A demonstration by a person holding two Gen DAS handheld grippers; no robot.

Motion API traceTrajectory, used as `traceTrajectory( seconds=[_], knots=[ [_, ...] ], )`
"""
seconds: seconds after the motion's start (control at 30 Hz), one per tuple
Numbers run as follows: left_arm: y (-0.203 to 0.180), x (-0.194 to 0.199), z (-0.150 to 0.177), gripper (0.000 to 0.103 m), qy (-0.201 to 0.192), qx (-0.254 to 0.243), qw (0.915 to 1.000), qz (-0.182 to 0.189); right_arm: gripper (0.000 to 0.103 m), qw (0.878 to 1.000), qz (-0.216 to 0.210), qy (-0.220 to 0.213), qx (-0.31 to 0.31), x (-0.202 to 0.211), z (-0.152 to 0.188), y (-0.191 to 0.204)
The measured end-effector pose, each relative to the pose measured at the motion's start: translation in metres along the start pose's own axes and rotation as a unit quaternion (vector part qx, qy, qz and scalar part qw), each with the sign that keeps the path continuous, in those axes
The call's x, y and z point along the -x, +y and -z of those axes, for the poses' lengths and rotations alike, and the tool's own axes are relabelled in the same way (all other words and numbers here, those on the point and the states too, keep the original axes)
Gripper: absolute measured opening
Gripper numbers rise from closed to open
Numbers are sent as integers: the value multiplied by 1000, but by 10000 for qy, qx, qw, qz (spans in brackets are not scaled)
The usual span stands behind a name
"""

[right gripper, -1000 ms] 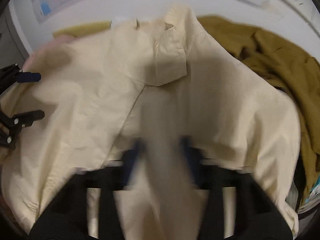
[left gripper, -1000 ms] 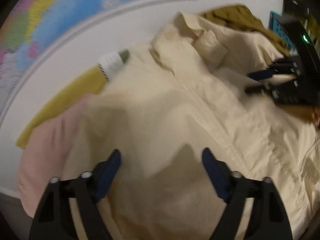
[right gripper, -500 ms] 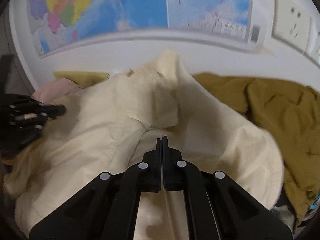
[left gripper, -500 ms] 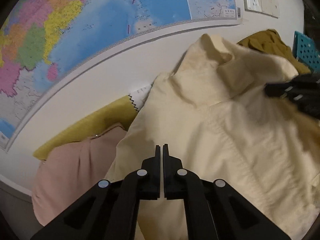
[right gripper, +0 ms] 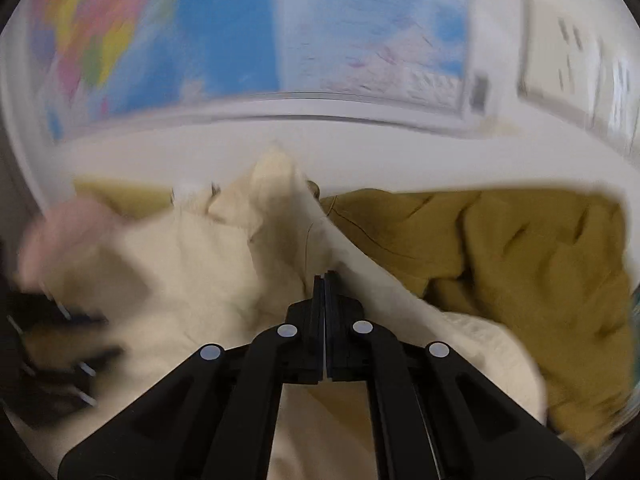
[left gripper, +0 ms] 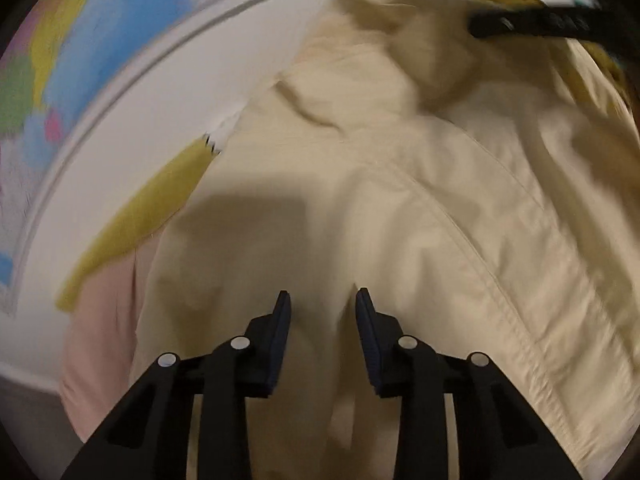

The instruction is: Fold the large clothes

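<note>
A large cream shirt (left gripper: 400, 208) lies spread over the pile, collar toward the wall. My left gripper (left gripper: 320, 300) is open, its jaws a hand's width apart just above the shirt's front, holding nothing. My right gripper (right gripper: 324, 280) is shut on a fold of the cream shirt (right gripper: 192, 264) and holds it lifted. The right gripper also shows as a dark bar at the top right of the left wrist view (left gripper: 532, 24). The left gripper is a dark blur at the lower left of the right wrist view (right gripper: 52, 352).
An olive-brown garment (right gripper: 500, 264) lies right of the shirt. A pink garment (left gripper: 104, 320) and a yellow-green one (left gripper: 136, 216) lie to its left. A world map (right gripper: 224, 36) hangs on the white wall behind, with wall sockets (right gripper: 568, 64) at the right.
My left gripper has opened from shut and let go of the shirt. My right gripper stays shut and has pulled its fold of the shirt up and to the right.
</note>
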State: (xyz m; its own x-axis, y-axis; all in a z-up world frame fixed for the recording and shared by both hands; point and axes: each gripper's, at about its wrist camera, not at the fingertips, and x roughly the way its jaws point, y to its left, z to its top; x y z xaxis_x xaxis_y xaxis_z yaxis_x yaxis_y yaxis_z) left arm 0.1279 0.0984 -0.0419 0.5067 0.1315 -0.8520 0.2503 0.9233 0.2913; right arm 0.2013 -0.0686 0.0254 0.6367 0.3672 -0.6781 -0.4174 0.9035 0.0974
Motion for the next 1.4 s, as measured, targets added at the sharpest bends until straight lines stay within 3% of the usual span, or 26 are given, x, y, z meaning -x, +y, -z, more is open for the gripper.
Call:
traceTrajectory(
  seconds=[0.07,0.1,0.13,0.17,0.2,0.3,0.37,0.43,0.47,0.5,0.53,0.6,0.7,0.8,0.9,0.97,1.03,1.07,1.1,1.13,1.27,1.4],
  knots=[
    [3,9,5,35,-125,19,9999,10,1,9990,-203,383,100,-3,4,2],
    [3,16,9,43,-204,-3,9998,83,7,9983,-348,420,228,3,9,5],
    [2,24,14,48,-282,-13,9994,177,20,9973,-390,493,373,10,14,9],
    [0,33,20,54,-351,-28,9990,278,61,9965,-422,572,436,18,19,10],
    [-1,40,24,55,-405,-60,9984,383,81,9954,-583,617,453,26,25,12],
    [-11,55,36,64,-515,-96,9953,817,81,9846,-1199,1125,600,36,46,24],
    [-22,67,46,64,-536,-150,9934,999,81,9750,-1460,1487,776,35,66,36],
    [-32,73,55,65,-591,-280,9932,965,81,9678,-1335,1843,1079,29,88,49],
    [-35,73,59,66,-588,-340,9932,944,70,9654,-1282,1928,1201,25,95,53],
    [-37,66,63,66,-572,-352,9935,918,45,9641,-1107,1958,1408,20,103,59],
    [-37,60,65,66,-540,-347,9939,899,36,9647,-929,1964,1488,14,107,62],
    [-39,53,68,66,-480,-285,9943,909,12,9661,-963,1910,1443,12,109,56],
    [-37,48,74,66,-468,-89,9949,888,4,9746,-1171,1562,1094,22,88,44],
    [-34,53,82,66,-575,143,9947,842,3,9852,-1018,1097,841,25,64,36],
    [-30,63,86,67,-656,262,9933,909,3,9845,-1092,1262,546,4,63,24],
    [-35,74,94,68,-719,176,9926,963,5,9850,-909,1348,583,-5,74,22],
    [-46,80,103,69,-791,19,9918,1000,21,9854,-888,1372,472,1,79,11],
    [-51,85,110,71,-858,-79,9911,1015,36,9861,-937,1300,429,7,76,11],
    [-55,86,115,73,-890,-157,9903,1051,55,9879,-980,1136,401,21,73,7],
    [-60,87,119,73,-886,-229,9900,1070,60,9907,-953,895,383,39,71,7],
    [-77,91,139,73,-884,-484,9884,1138,60,9939,-1060,131,263,121,84,-28],
    [-84,102,165,74,-987,-492,9818,1549,61,9940,-1070,52,-213,177,135,-71]
  ],
)
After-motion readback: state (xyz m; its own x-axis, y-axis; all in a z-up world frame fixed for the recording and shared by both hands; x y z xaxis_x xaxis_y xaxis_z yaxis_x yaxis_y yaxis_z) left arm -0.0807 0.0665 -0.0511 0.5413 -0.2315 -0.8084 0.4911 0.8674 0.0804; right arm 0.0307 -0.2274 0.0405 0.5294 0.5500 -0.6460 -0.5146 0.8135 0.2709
